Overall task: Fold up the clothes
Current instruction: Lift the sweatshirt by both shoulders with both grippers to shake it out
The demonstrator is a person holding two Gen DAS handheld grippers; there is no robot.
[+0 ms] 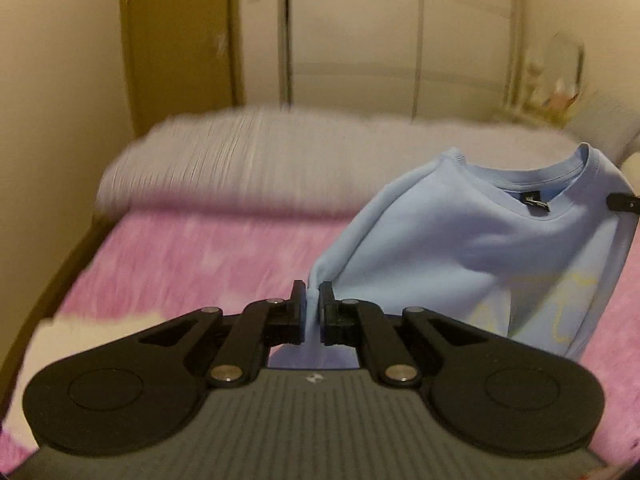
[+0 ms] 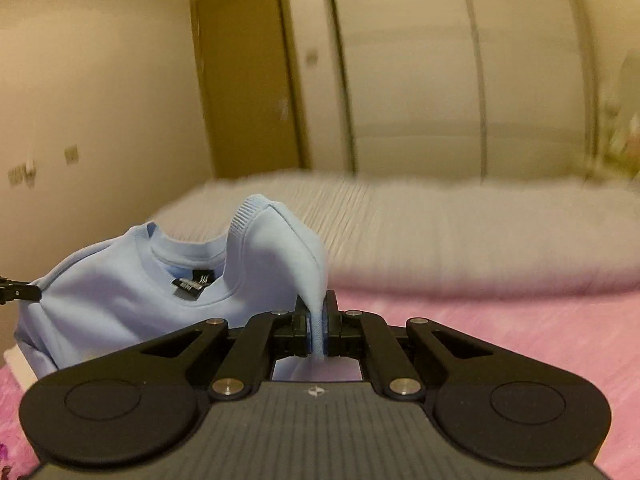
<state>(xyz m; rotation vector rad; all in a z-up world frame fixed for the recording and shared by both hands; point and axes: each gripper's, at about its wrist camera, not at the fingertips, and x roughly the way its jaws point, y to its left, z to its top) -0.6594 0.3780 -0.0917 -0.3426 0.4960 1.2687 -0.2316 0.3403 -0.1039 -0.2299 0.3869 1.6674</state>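
A light blue sweatshirt (image 1: 472, 248) with a round neck and a black label hangs lifted above a pink bed. My left gripper (image 1: 313, 300) is shut on a pinch of its left edge. In the right wrist view the same sweatshirt (image 2: 120, 296) shows to the left, and my right gripper (image 2: 317, 316) is shut on a ribbed cuff or hem edge that drapes over it. Each view shows the other gripper's black tip at the garment's far side: the right gripper's tip (image 1: 624, 202), the left gripper's tip (image 2: 20, 292). A pale yellow print shows on the front.
The pink bedspread (image 1: 192, 264) lies under the garment, with a grey ribbed quilt roll (image 2: 460, 232) along the far side. Behind it stand a pale wardrobe (image 2: 460, 80) and a brown door (image 2: 248, 92). A white cloth (image 1: 80, 340) lies at the near left.
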